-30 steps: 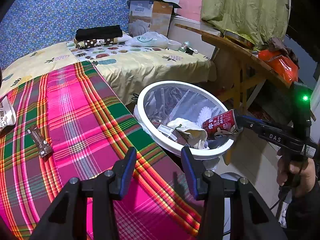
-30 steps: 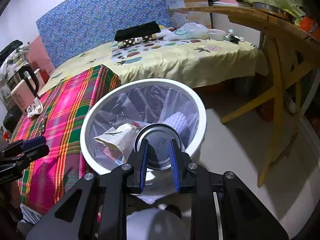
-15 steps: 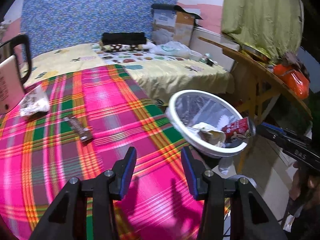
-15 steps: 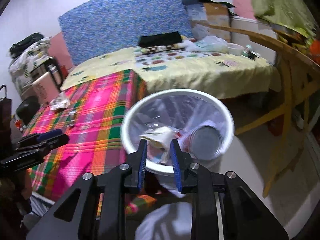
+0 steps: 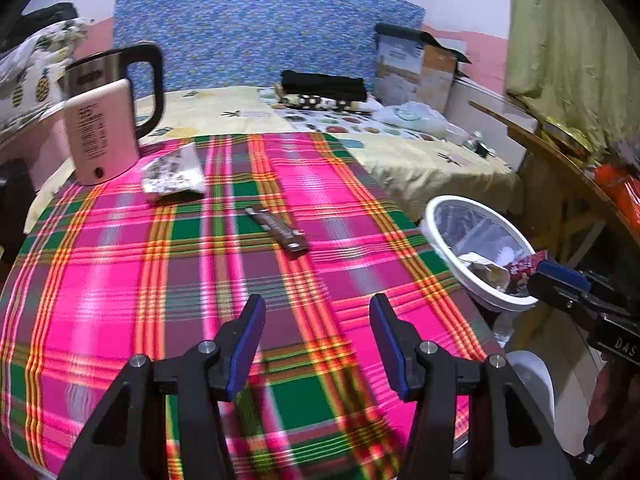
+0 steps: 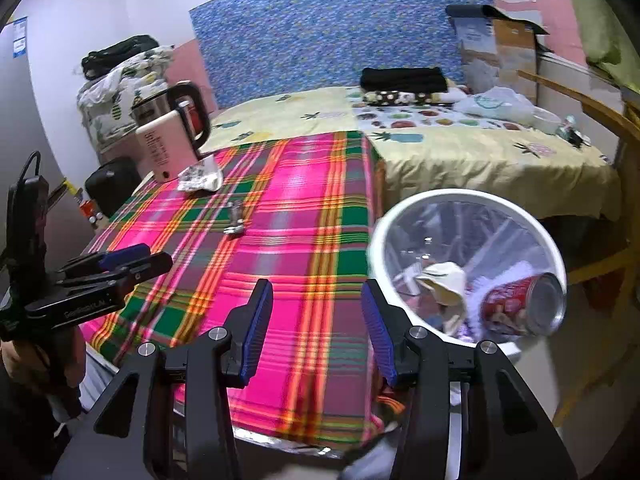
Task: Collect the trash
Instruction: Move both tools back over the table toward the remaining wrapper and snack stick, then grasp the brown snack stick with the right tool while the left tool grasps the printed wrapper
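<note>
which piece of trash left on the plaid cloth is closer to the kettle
The crumpled white printed wrapper, lying right beside the pink kettle. The other piece, the flat dark brown wrapper, lies apart near the middle of the plaid cloth.

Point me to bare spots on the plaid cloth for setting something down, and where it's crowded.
Free: the near half of the plaid cloth, from the brown wrapper down to the left gripper, and the strip between wrapper and white bin. Crowded: the far-left corner, where the kettle and crumpled packet sit close together.
</note>
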A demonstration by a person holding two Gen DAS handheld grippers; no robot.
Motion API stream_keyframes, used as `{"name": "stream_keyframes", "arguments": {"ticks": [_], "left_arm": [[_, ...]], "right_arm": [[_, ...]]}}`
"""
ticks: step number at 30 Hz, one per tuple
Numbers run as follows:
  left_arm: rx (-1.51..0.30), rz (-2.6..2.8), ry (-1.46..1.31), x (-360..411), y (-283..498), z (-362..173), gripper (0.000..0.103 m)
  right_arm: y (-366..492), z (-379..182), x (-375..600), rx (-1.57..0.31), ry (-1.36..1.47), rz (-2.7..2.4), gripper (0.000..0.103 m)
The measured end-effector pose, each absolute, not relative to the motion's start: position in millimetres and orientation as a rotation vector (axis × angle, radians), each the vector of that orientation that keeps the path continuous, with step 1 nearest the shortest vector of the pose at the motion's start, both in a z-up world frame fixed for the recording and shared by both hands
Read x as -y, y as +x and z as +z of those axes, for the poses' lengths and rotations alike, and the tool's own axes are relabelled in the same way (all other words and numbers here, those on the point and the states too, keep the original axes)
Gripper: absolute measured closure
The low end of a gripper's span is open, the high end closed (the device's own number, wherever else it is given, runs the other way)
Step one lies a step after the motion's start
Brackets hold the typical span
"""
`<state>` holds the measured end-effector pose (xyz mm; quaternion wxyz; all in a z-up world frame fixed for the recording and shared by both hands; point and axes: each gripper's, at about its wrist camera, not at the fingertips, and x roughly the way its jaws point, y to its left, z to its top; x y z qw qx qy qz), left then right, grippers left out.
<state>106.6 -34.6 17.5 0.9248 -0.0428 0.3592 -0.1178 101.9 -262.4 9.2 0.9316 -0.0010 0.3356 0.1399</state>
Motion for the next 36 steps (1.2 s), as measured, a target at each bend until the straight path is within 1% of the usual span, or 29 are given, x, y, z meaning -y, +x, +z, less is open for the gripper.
{"name": "stream_keyframes", "arguments": {"ticks": [16,29,36], "left_arm": [[-0.723,-0.137,-0.101,0.0,106.5,16.7,0.047],[-0.724,-0.058,-0.107,-34.2,124.6,13.1,0.047],[-0.732,-0.074,-0.104,-56.6,148.5,13.5,0.047]], "right_arm": [[114.7,4.1,216.8,-0.731,-0.094,0.376,0.056],[134.9,4.0,180.6,-0.749,-0.159,0.465,0.056],[161.8,0.1,160.3,-0.767,-0.179,0.495,0.056]]}}
